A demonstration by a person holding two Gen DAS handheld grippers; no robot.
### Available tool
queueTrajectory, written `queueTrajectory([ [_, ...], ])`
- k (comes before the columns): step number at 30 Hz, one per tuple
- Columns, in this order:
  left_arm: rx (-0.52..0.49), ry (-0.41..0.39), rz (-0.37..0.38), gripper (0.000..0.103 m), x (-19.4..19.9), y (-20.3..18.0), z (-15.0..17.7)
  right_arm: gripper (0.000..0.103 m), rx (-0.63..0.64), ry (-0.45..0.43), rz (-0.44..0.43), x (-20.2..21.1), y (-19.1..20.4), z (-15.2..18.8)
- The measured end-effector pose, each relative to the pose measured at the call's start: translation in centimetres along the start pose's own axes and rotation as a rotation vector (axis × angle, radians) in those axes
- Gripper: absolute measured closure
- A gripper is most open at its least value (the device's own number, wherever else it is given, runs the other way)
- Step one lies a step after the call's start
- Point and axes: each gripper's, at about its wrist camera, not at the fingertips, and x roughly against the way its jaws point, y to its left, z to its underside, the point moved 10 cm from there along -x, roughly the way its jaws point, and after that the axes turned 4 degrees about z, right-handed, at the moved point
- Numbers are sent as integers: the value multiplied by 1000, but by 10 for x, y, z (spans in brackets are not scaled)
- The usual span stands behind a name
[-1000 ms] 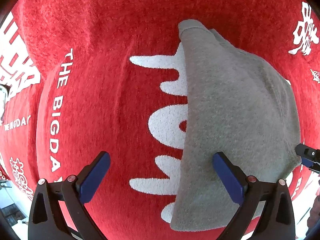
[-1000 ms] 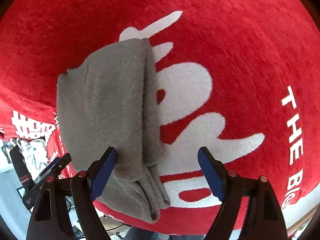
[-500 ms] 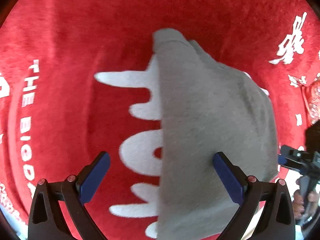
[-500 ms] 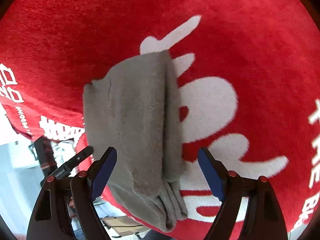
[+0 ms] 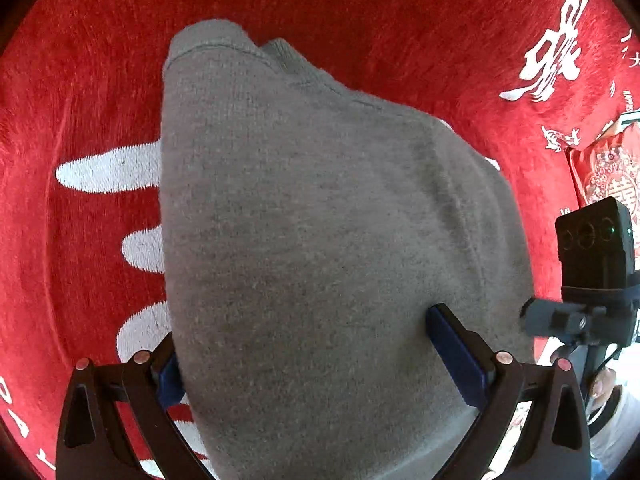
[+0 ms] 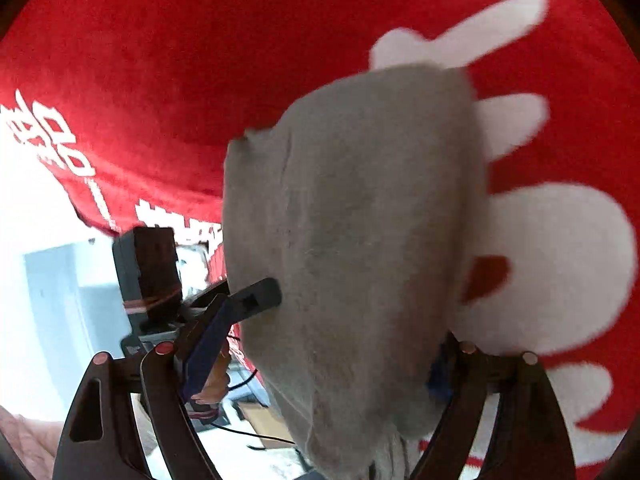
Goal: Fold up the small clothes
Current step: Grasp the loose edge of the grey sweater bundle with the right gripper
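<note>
A folded grey knit garment (image 5: 312, 240) lies on a red cloth (image 5: 360, 12) with white lettering. It also shows in the right wrist view (image 6: 360, 240). My left gripper (image 5: 320, 356) is open, its blue-padded jaws wide apart on either side of the garment's near end; the left pad is partly hidden under the fabric edge. My right gripper (image 6: 320, 360) is open too, straddling the garment's other near end, which bulges between its jaws. The other gripper's body (image 5: 592, 272) shows at the right of the left wrist view.
The red cloth's edge (image 6: 100, 216) hangs at the left in the right wrist view, with a pale floor and a cardboard box (image 6: 260, 420) below. A red patterned packet (image 5: 612, 176) lies at the far right in the left wrist view.
Both grippers have moved forward and closer to the garment, which now fills the space between each pair of jaws. The jaws stay wide apart.
</note>
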Motion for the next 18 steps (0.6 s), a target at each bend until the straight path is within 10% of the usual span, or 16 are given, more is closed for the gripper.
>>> queueTrajectory([
  [5,-7,-15,-15,13,7,2,5,19,-34,-13,19,-6,2,0],
  [7,-14,-35,-19,34,17,3,9,63,-56,-15,64,-3,-3,0],
  [8,-17,-45,-15,39,22,3,10,70,-56,-10,90,-3,-6,1],
  [18,-38,-125,47,55,86,-3,32,72,-41,-24,-63,8,58,23],
])
